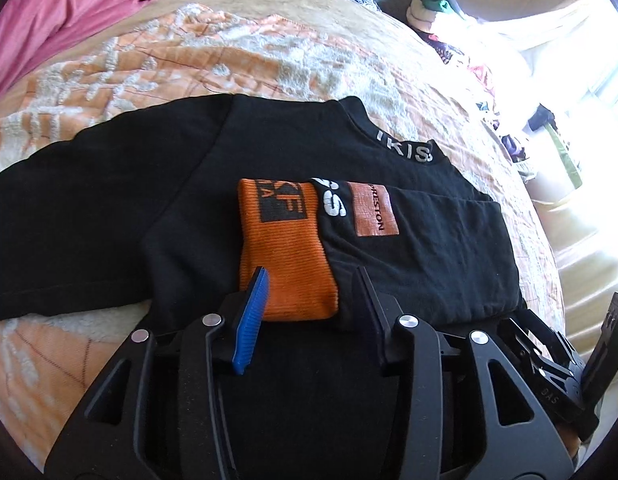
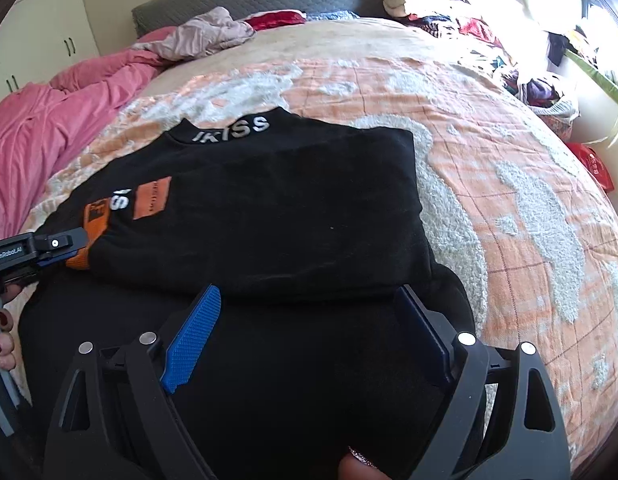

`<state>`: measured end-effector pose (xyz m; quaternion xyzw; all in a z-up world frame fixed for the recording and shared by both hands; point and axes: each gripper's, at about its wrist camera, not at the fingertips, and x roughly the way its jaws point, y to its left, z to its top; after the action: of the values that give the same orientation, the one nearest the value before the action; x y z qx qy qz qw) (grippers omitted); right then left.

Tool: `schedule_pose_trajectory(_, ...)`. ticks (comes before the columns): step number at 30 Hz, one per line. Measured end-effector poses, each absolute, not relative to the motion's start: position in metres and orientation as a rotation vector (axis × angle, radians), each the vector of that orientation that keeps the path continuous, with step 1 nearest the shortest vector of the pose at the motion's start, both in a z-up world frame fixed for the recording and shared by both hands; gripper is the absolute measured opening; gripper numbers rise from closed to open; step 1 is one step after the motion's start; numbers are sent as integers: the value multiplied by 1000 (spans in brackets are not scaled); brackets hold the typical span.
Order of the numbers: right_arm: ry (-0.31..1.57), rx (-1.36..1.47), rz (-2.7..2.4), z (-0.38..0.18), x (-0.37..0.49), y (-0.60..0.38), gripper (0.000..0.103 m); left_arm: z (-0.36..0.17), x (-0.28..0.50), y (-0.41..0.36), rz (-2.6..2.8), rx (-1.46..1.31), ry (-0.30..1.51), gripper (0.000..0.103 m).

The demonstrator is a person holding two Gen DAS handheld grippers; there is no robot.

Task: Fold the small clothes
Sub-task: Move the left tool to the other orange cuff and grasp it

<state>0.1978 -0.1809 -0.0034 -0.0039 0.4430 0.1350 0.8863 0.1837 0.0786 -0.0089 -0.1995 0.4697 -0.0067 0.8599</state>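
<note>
Left tool (image 1: 309, 284) parted, orange cuff (image 1: 287, 248) (black shirt (image 1: 181, 200))

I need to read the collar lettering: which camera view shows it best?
The right wrist view: the white collar lettering faces the camera and reads whole. In the left wrist view, the same lettering curves away along the collar and looks partly cut.

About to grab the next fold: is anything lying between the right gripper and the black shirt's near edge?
Nothing visible. The right gripper hangs open directly over the black shirt, bare black cloth between its fingers. The left gripper is off at the orange cuff, on the shirt's other side.
</note>
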Motion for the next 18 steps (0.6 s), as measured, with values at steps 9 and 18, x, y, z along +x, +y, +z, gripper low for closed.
schedule_pose_trajectory(9, 847, -47, 329, 23, 179, -157, 98, 6, 161, 103, 31, -431, 943, 76)
schedule_pose_trajectory(18, 811, -83, 408, 40, 168, -121, 98, 15, 139, 131, 108, -426, 907, 92)
